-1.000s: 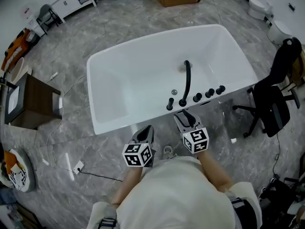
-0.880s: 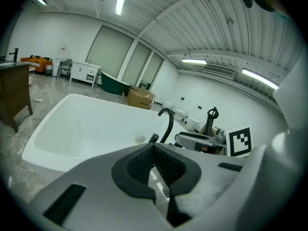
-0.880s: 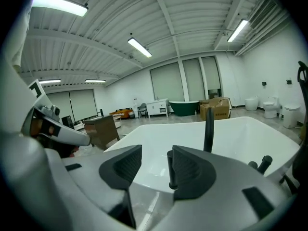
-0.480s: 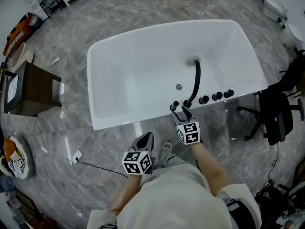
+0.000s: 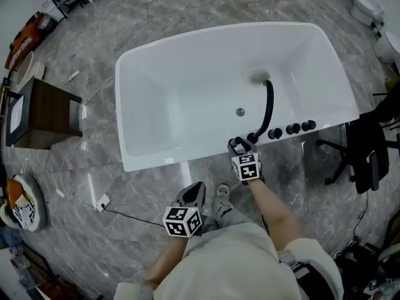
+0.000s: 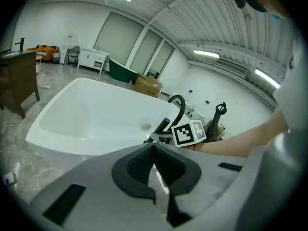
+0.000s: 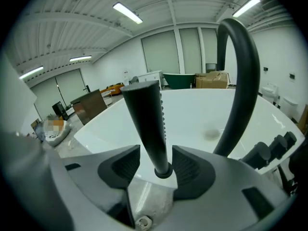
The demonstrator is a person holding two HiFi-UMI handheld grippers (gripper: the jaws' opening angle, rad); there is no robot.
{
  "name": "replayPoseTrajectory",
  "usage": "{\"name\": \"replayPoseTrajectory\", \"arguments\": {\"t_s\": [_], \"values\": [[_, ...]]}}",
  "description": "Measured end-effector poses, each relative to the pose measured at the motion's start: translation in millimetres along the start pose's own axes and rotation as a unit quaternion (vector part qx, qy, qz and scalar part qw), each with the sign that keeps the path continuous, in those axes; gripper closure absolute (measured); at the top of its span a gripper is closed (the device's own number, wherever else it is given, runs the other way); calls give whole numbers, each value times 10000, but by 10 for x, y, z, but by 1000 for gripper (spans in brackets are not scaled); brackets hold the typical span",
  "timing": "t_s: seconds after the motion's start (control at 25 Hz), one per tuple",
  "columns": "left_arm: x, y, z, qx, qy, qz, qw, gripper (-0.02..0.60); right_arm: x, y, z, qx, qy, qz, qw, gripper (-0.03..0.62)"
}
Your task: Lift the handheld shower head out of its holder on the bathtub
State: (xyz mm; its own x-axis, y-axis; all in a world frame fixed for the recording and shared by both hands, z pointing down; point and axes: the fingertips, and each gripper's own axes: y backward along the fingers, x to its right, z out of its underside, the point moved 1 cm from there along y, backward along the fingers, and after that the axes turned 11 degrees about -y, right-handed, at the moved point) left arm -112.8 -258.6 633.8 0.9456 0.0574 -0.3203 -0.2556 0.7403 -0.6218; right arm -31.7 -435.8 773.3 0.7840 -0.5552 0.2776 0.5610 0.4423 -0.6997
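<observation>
— When you look down through the head view, what is where?
— The white bathtub (image 5: 187, 99) lies across the grey floor (image 5: 156, 17), with black fittings on its near rim: an arched spout (image 5: 269, 108) and a row of knobs (image 5: 292, 129). The right claw (image 5: 240, 145) sits at that rim, just left of the spout's foot, and hides whatever stands between its jaws. The left claw (image 5: 194, 189) hangs lower, over the floor, apart from the tub.
— Can that view settle the jaws?
— Not clearly. The left gripper view settles its own pair: the left claw (image 6: 155, 150) has its pads closed together, with nothing between them. Past them it shows the tub's long side, the spout and the right claw's marker cube (image 6: 188, 133).
— And the right gripper view?
— It alone shows the shower head (image 7: 147, 124) plainly: black and tapering, upright in its holder (image 7: 162, 171) on the rim, between the right claw's pads (image 7: 126, 165). Those jaws have just been opening and stand wide, with a gap on either side of the shower head. Behind are the spout, the drain (image 7: 211, 134) and the knobs.
</observation>
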Motion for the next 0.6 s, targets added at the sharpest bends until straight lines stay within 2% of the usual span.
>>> {"name": "replayPoseTrajectory", "arguments": {"t_s": [0.16,0.28,0.52,0.6], "values": [[-43,-14,53,-28,60,15,10000,561,28,-118,20,-82,179,90,9998,387],[-71,-16,57,-11,101,-1,9999,561,28,-149,20,-102,346,109,9993,448],[-80,68,77,-31,41,74,10000,561,-11,-73,-58,194,382,420,9982,451],[-61,94,89,-36,11,114,9999,561,-64,-8,-38,92,438,434,9981,451]]}}
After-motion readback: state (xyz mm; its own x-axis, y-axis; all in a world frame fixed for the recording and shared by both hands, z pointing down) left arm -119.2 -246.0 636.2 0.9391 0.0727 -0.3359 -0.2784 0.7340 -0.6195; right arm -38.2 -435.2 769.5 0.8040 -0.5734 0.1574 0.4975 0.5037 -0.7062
